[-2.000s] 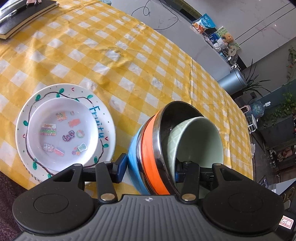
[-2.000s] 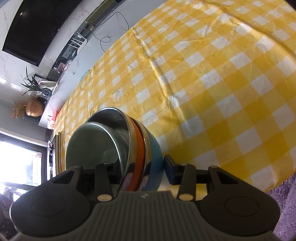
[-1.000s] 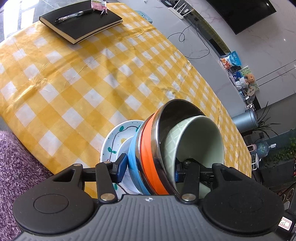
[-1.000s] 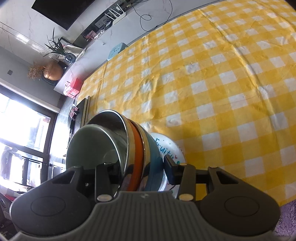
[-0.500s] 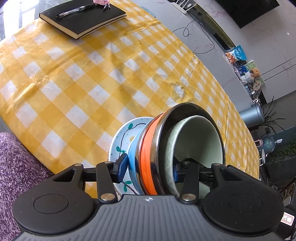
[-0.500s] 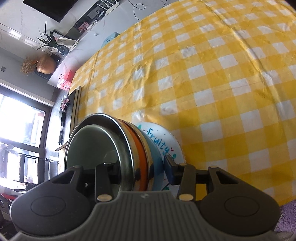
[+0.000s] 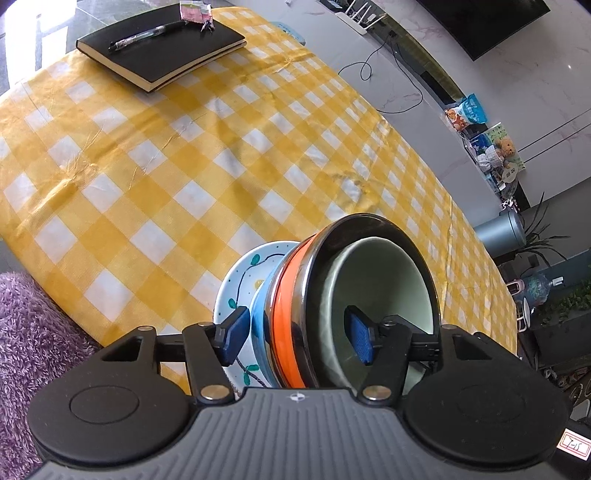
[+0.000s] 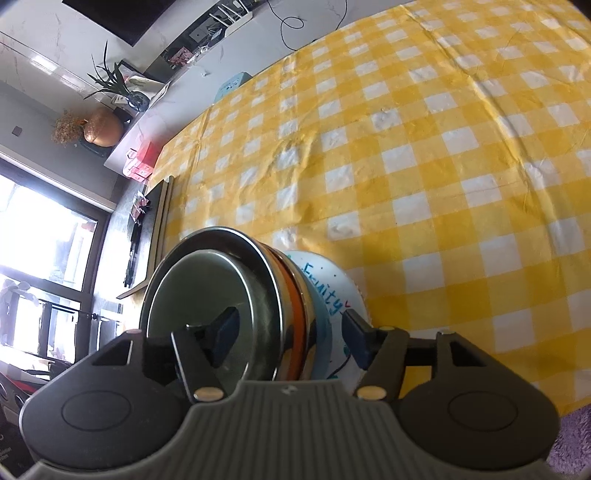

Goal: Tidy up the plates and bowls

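Yellow checked tablecloth (image 7: 155,177) | left gripper (image 7: 295,334) and right gripper (image 8: 288,338), jaws part-open, straddle nested bowl stack's (image 7: 295,302) rim | over Fruity plate (image 8: 328,284)

a: count, bowls?
b: three nested: one pale green ceramic bowl (image 7: 384,280), one orange-banded steel bowl (image 7: 291,295), one blue bowl (image 7: 260,321).
a: plates?
b: one white painted plate (image 7: 236,284). one black notebook (image 7: 162,44), one pen (image 7: 147,34).
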{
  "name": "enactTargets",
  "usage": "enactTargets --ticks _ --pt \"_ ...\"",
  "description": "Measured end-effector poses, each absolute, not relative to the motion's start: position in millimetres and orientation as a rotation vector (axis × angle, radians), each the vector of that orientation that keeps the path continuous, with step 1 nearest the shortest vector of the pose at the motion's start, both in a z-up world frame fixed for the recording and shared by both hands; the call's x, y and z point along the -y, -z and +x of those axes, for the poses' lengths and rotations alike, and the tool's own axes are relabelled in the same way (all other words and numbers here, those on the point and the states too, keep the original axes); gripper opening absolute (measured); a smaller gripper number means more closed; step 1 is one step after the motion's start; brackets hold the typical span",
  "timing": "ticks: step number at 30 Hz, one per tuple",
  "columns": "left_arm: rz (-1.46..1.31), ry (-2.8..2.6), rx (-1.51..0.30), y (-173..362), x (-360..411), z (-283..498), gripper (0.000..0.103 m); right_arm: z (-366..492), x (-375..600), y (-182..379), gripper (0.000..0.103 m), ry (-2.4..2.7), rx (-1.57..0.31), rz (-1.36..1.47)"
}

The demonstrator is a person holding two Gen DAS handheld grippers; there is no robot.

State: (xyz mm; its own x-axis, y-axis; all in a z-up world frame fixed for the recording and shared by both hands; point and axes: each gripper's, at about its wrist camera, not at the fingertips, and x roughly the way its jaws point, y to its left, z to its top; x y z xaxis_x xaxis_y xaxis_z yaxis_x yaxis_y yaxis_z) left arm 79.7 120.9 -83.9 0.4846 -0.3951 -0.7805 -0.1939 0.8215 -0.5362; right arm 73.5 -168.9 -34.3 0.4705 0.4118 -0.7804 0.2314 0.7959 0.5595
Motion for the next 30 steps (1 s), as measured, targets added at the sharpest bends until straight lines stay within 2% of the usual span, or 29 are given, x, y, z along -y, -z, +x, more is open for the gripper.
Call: enactTargets --ticks 5,17,20,24,30 --pt "-0.524 0.146 -1.012 62.3 -116.8 67.1 0.070 61.2 177.2 20.8 0.066 -0.123 -1.039 0.635" --pt "-0.197 0.255 -0.699 11.2 -86.1 -1.3 0.070 4.8 179.0 -22.9 0.070 -0.166 -0.807 0.376" --pt "-0.106 0.252 -0.617 6.2 -78.6 -18.3 0.070 -14.3 179.3 -30.7 0.077 -0.168 -0.733 0.288" --pt "0.011 0.246 -0.524 3.5 -71.9 -39.7 0.071 -37.9 177.3 -34.7 0.083 -0.167 -0.639 0.181" --pt "0.164 0.207 -0.414 8.2 -65.0 -68.4 0.079 -71.5 174.5 -32.2 0.083 -0.178 -0.553 0.098"
